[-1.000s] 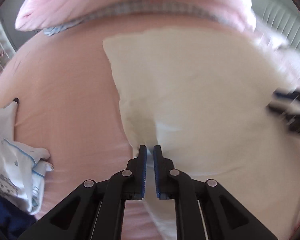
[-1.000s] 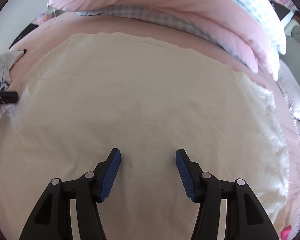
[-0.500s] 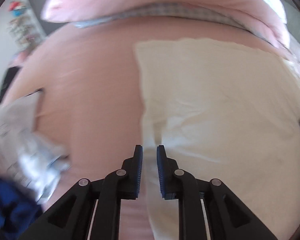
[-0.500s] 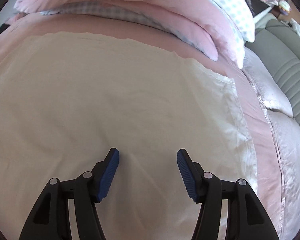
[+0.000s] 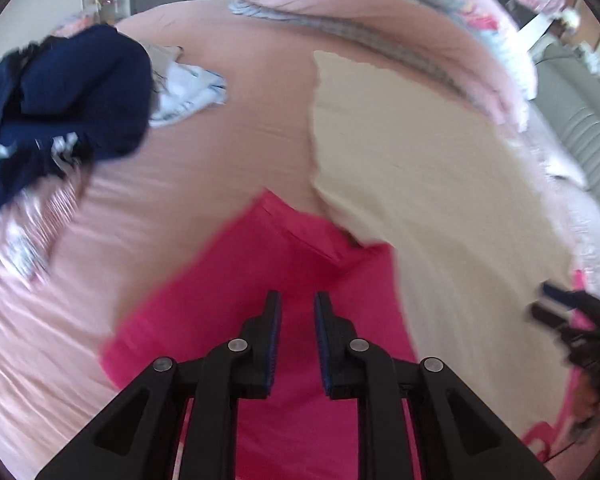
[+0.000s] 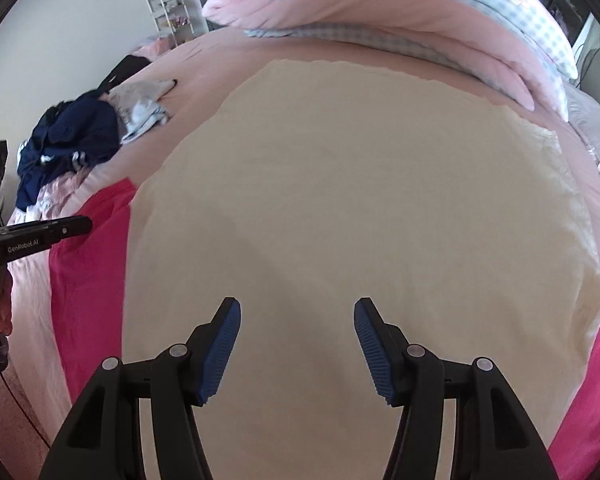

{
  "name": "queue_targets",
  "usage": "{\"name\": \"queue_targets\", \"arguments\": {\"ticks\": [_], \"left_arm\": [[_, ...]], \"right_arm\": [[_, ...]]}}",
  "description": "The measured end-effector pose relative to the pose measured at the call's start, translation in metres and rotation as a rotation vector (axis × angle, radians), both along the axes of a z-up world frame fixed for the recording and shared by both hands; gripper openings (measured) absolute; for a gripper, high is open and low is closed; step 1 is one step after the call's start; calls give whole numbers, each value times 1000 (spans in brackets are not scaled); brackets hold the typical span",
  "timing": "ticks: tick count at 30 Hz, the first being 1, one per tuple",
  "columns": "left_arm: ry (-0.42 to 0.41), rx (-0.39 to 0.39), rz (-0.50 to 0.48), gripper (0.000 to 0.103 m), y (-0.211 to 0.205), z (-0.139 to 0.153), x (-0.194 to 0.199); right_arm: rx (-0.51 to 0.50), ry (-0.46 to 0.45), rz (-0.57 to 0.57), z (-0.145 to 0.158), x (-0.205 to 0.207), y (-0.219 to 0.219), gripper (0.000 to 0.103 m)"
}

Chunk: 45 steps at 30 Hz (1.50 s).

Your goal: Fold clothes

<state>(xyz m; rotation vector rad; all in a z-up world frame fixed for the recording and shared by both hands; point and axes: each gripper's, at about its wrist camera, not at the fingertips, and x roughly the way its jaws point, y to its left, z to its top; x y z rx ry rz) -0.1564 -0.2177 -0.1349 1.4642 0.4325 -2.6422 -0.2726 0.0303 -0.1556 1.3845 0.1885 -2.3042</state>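
While both grippers hang empty, left gripper (image 5: 296,312) narrowly parted, right gripper (image 6: 298,320) wide; cream garment (image 6: 360,200) overlaps magenta cloth (image 5: 260,280), near edges cut off.

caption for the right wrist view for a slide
Open right gripper above a cream garment spread on a pink bed, hot-pink cloth underneath.

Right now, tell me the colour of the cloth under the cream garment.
Bright pink cloth, lying under the cream garment; clearest in the left wrist view.
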Motion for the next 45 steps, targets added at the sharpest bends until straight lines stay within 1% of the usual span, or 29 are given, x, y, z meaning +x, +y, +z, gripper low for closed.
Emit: {"name": "queue_targets", "arguments": {"ticks": [2,3,4,5,7,9,11,13,15,17,18,19,20,22,23,25,26,28,29,30,31,32,33,35,36,38,40,43,45], "left_arm": [[65,-2,-66,14,36,3,17],[92,-4,-102,14,55,5,28],[103,-6,-142,14,72,8,37],[100,-9,-180,14,87,7,38],[49,-33,-228,14,118,-7,36],[-13,-65,-265,14,145,-23,36],[-64,-96,-276,15,162,-37,44],[-76,-124,-246,15,169,-37,56],[-116,-148,-233,15,175,-35,70],[-156,-166,-256,15,179,-34,82],[-166,-169,-273,15,180,-32,88],[-168,-163,-289,15,181,-30,92],[-144,-144,-303,15,183,-26,93],[-59,-104,-324,16,190,-14,90],[-34,-93,-334,16,194,-12,88],[-51,-109,-353,19,207,-20,85],[-59,-116,-362,23,213,-24,83],[-76,-131,-380,24,226,-32,79],[-67,-134,-379,24,230,-33,81],[-49,-120,-357,24,228,-32,89],[-62,-96,-339,24,224,-33,96],[-57,-72,-332,25,220,-33,103],[-51,-56,-331,26,218,-33,108],[-39,-46,-348,26,217,-38,116],[-36,-40,-352,27,217,-39,119],[-42,-33,-341,27,217,-51,114],[-42,-35,-333,27,220,-51,114],[-22,19,-298,28,208,-45,115],[-6,49,-262,28,196,-39,116]], "right_arm": [[6,-32,-9,-14,24,-8,58],[12,-40,-25,-20,30,-5,58],[18,-48,-42,-25,36,-2,58],[25,-55,-59,-30,43,0,58],[61,-68,-99,-38,55,12,58],[68,-60,-113,-39,72,23,58],[95,-56,-111,-37,94,30,58],[109,-55,-101,-37,116,35,59],[130,-34,-79,-38,140,42,59],[151,-8,-42,-36,164,49,59],[141,3,-39,-32,173,57,59],[130,14,-35,-27,181,65,58],[119,25,-32,-23,190,74,58],[82,58,-95,-14,189,97,58],[68,61,-140,-12,184,108,59],[45,34,-226,-17,163,126,59],[48,20,-259,-23,153,130,58],[73,-17,-297,-34,141,138,59],[84,-35,-308,-40,140,140,59],[84,-22,-300,-41,146,141,59],[85,-9,-292,-42,152,141,59],[85,5,-283,-43,159,142,59],[56,29,-297,-45,170,147,59],[22,49,-332,-47,194,165,59],[32,60,-332,-46,200,165,59],[62,71,-321,-42,201,161,59],[66,64,-329,-45,196,163,59],[56,67,-347,-43,194,164,59],[30,72,-361,-37,193,164,59]]}}
